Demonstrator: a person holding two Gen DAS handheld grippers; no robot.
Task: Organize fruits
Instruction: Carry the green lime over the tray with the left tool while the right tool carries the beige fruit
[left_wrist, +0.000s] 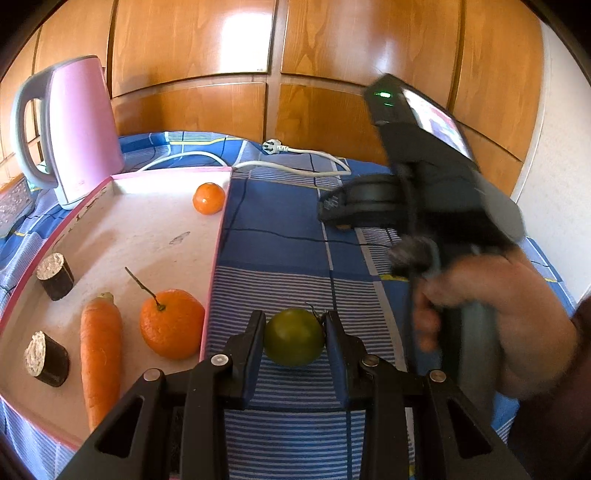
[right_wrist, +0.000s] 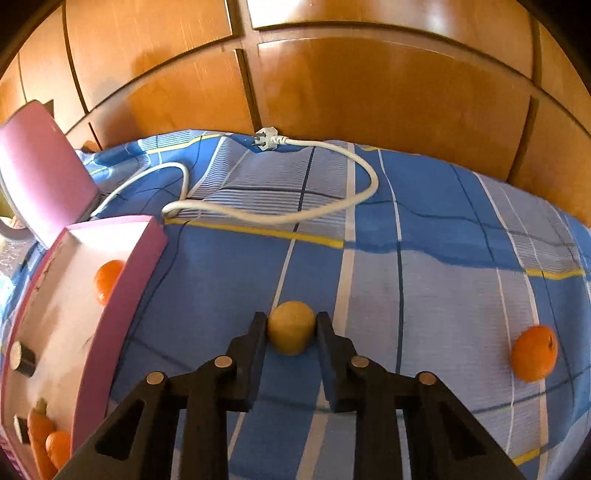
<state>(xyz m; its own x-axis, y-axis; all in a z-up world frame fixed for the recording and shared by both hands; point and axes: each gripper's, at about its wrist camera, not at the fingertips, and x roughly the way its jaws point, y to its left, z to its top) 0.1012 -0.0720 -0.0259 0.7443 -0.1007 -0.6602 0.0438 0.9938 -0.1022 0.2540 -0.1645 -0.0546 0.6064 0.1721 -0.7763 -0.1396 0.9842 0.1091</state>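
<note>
My left gripper (left_wrist: 294, 325) is shut on a green tomato (left_wrist: 294, 336), held just above the blue striped cloth beside the pink tray (left_wrist: 218, 236). The tray holds a large orange (left_wrist: 171, 324), a small orange (left_wrist: 208, 198), a carrot (left_wrist: 100, 350) and two dark cut pieces (left_wrist: 55, 271). My right gripper (right_wrist: 291, 325) is shut on a small yellow-brown round fruit (right_wrist: 291, 332) over the cloth, right of the tray (right_wrist: 122, 306). The right gripper's body also shows in the left wrist view (left_wrist: 436, 199). Another orange (right_wrist: 534, 352) lies on the cloth at the right.
A pink kettle (left_wrist: 79, 129) stands behind the tray at the left. Its white cord and plug (right_wrist: 266, 142) loop over the cloth at the back. Wooden cabinet doors (right_wrist: 369, 92) close off the far side.
</note>
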